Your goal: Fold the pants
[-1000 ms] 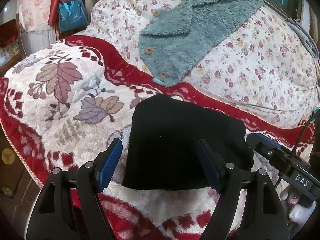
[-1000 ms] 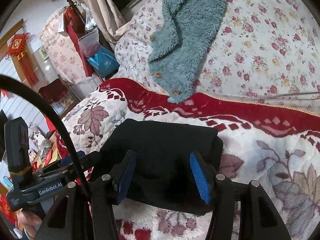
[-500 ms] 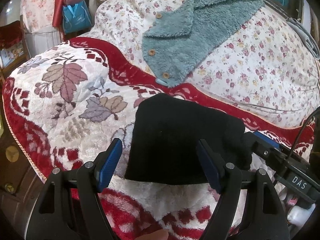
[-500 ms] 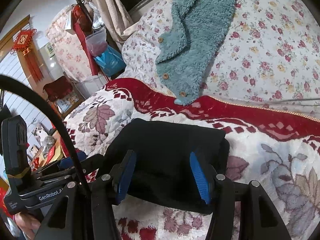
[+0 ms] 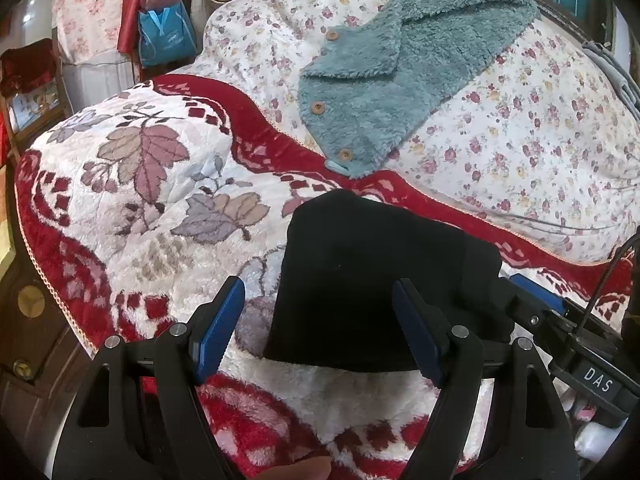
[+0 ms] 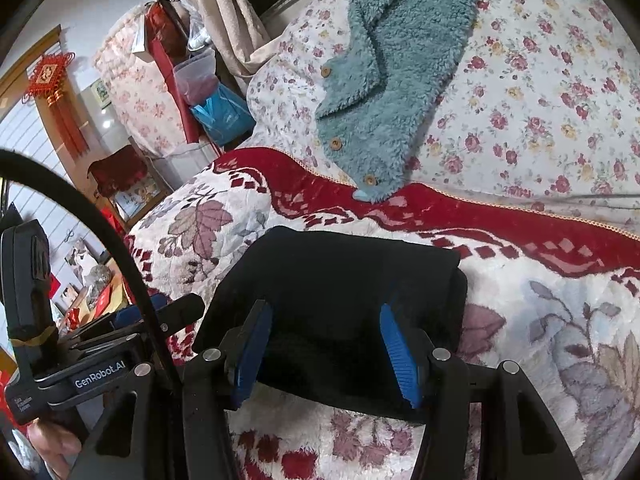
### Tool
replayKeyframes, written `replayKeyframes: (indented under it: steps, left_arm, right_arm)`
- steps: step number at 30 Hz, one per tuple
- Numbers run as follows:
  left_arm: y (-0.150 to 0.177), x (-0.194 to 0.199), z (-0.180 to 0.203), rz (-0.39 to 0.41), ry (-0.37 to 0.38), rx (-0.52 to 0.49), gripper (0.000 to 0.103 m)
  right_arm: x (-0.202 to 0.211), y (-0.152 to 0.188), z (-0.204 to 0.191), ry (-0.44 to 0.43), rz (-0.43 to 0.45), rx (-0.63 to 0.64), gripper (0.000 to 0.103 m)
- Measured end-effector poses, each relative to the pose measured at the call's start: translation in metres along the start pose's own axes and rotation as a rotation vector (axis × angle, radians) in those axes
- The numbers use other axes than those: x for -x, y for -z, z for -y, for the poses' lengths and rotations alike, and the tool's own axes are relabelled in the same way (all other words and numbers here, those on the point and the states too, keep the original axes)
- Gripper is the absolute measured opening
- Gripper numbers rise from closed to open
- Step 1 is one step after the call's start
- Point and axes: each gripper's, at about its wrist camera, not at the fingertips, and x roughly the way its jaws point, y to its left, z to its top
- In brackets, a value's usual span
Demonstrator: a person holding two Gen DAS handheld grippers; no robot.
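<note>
The black pants [image 5: 372, 276] lie folded into a compact rectangle on the red and white leaf-patterned blanket [image 5: 160, 184]; they also show in the right wrist view [image 6: 340, 288]. My left gripper [image 5: 320, 332] is open and empty, hovering just before the near left edge of the pants. My right gripper [image 6: 326, 350] is open and empty over the near edge of the pants. The right gripper's blue tip [image 5: 536, 300] shows at the pants' right side in the left wrist view. The left gripper's body [image 6: 100, 368] shows at the left in the right wrist view.
A teal fleece garment with wooden buttons [image 5: 400, 80] lies on the floral quilt [image 5: 520, 120] beyond the blanket. A blue bag [image 5: 166, 36] and red chair [image 6: 120, 172] stand past the bed's left edge. A black cable [image 6: 100, 220] arcs across the right wrist view.
Both grippers have drawn back slightly from the folded pants and stay open. The pants have not moved.
</note>
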Motion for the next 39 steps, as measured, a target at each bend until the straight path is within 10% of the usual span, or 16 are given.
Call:
replayKeyframes:
  steps: [39]
  left_arm:
    - [0.0027, -0.0074, 0.0046, -0.015, 0.002, -0.012, 0.077]
  right_arm:
    - [-0.0045, -0.0002, 0.0027, -0.015, -0.015, -0.006, 0.055]
